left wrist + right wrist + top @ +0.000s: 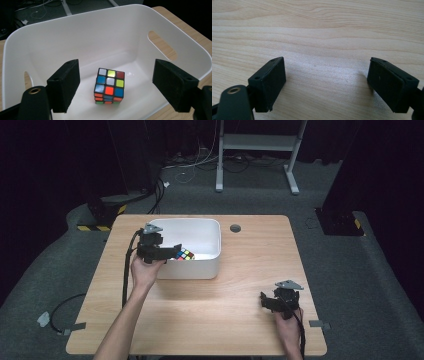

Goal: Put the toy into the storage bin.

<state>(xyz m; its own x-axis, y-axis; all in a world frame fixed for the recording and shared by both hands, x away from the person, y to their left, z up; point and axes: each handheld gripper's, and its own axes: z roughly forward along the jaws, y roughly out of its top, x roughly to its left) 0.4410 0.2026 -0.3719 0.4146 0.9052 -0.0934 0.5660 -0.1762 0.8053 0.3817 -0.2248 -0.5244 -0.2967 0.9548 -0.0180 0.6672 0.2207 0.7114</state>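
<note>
1. The left gripper point(116, 85) hangs over the white tub point(160, 27), jaws spread wide and holding nothing
2. The puzzle cube point(109, 86) sits on the tub floor, between those jaws
3. The right gripper point(327, 85) rests spread apart over the bare wooden table point(317, 32)

Light wood bench point(240, 320) with rounded corners, round cable hole point(235, 228) near its far edge. Grey carpet floor point(390, 285) all round. White metal frame point(260, 150) stands far centre, loose cables point(200, 165) beside it. Black curtains point(50, 160) left and right; surroundings dark, bench evenly lit.
</note>
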